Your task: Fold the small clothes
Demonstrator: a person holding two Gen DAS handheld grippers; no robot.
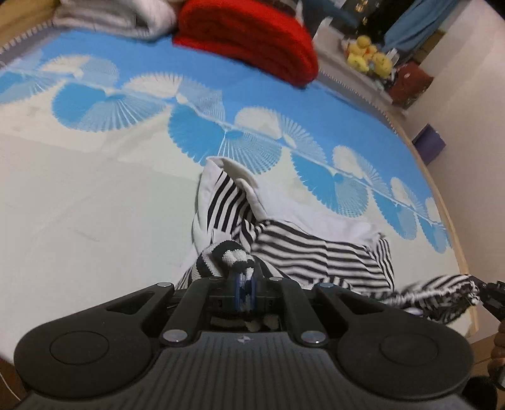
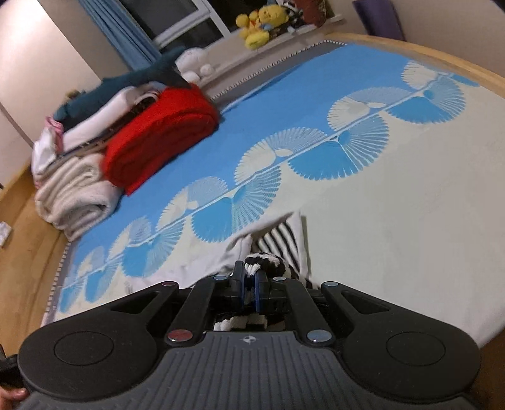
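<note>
Over on the far left of the left wrist view sits a folded pale grey-white blanket (image 1: pixel 116 17), and just beside it a thick red fleece blanket (image 1: pixel 252 41), folded, both at the far end of the bed. The bed wears a blue and cream bedsheet printed with fan-shaped rosettes (image 1: pixel 94 195). Moving to the middle: there is the small black-and-white striped garment with white panels (image 1: pixel 303 249), partly lifted, its far portion draped down toward the cream part of the sheet. The left gripper (image 1: pixel 245 284) is clenched on a bunched striped edge of that garment, the fabric pinched between its blue pads. Further right, the garment stretches out in a twisted striped band to the right gripper (image 1: pixel 492 295), seen here only as a dark shape at the frame's edge. Beyond the bed, yellow plush toys (image 1: pixel 367 53) sit on a ledge.

From the right wrist view, left to right again: a stack of folded linens topped by a dark teal plush toy (image 2: pixel 126 82), the red blanket just beside it, then the right gripper (image 2: pixel 249 284) at centre, clamped tight on a wad of striped cloth, with the rest of the garment hanging down beyond it over the sheet.
</note>
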